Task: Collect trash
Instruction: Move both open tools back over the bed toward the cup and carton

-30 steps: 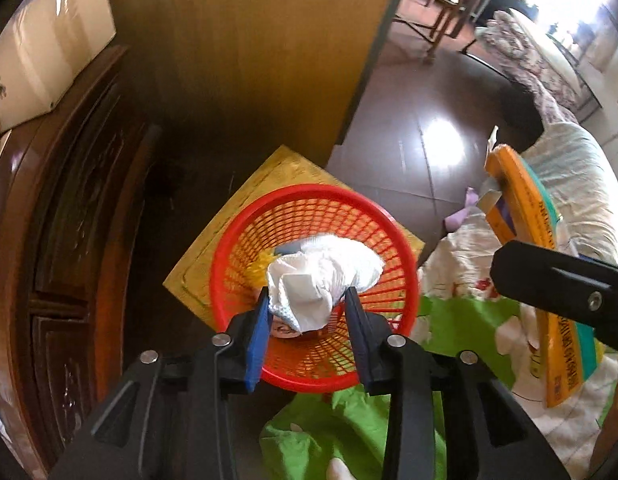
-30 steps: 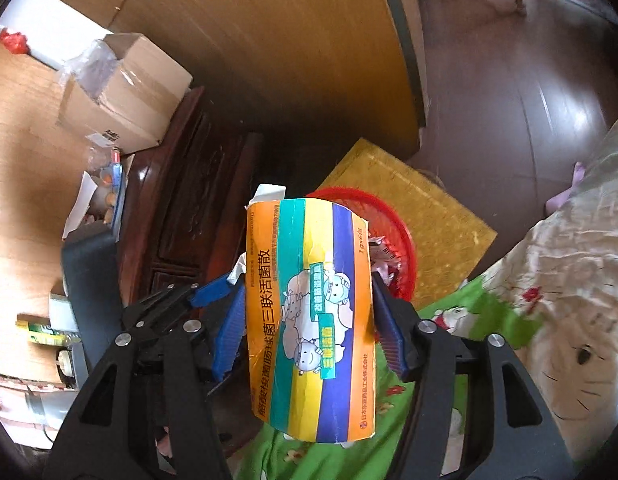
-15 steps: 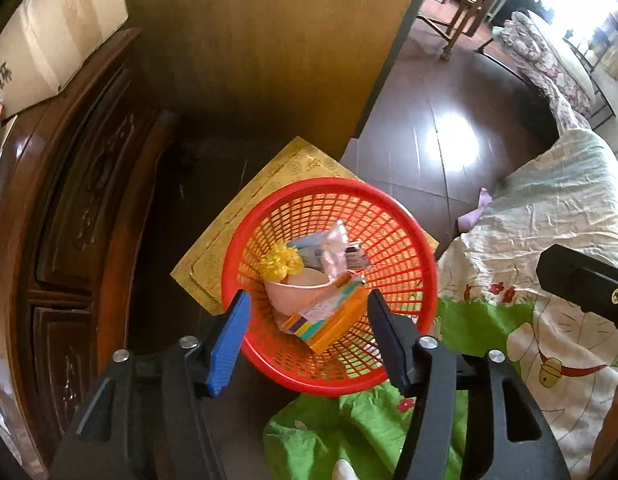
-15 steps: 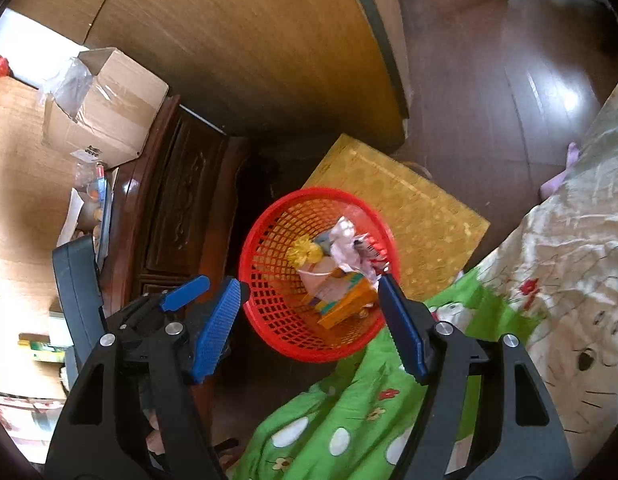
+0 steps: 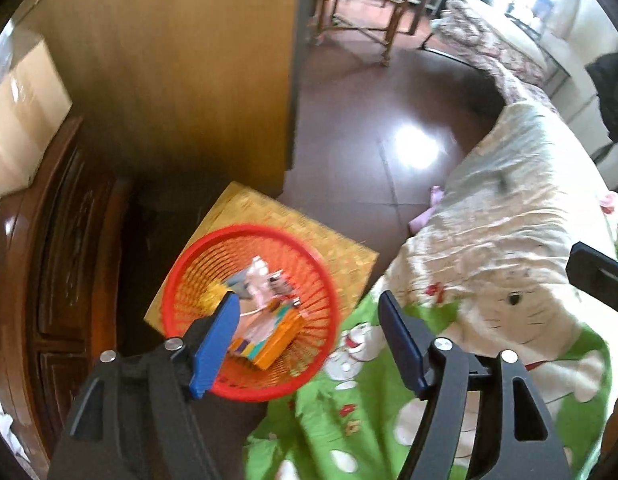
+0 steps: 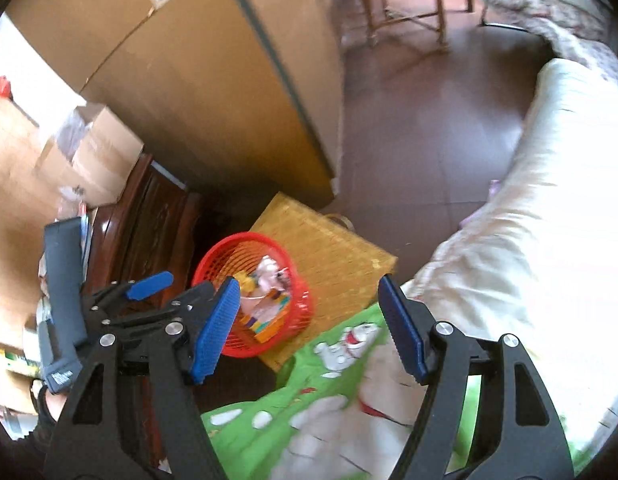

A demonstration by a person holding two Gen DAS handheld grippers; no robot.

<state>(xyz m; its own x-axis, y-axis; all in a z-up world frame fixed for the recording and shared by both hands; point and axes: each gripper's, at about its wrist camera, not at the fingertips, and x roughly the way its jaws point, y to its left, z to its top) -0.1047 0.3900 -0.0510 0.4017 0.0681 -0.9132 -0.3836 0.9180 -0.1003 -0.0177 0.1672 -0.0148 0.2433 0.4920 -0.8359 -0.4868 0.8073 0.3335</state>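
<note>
Left wrist view shows the left tool opening, nothing between its pads, above the red basket holding the trash. Right tool stands wide and empty over the bed.

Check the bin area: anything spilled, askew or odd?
No spill: the trash, striped box included, sits inside the red basket, which stands upright on the yellow mat. One stray: a small pink thing lies on the floor by the bed edge; too small to identify. Both grippers hold nothing.
</note>
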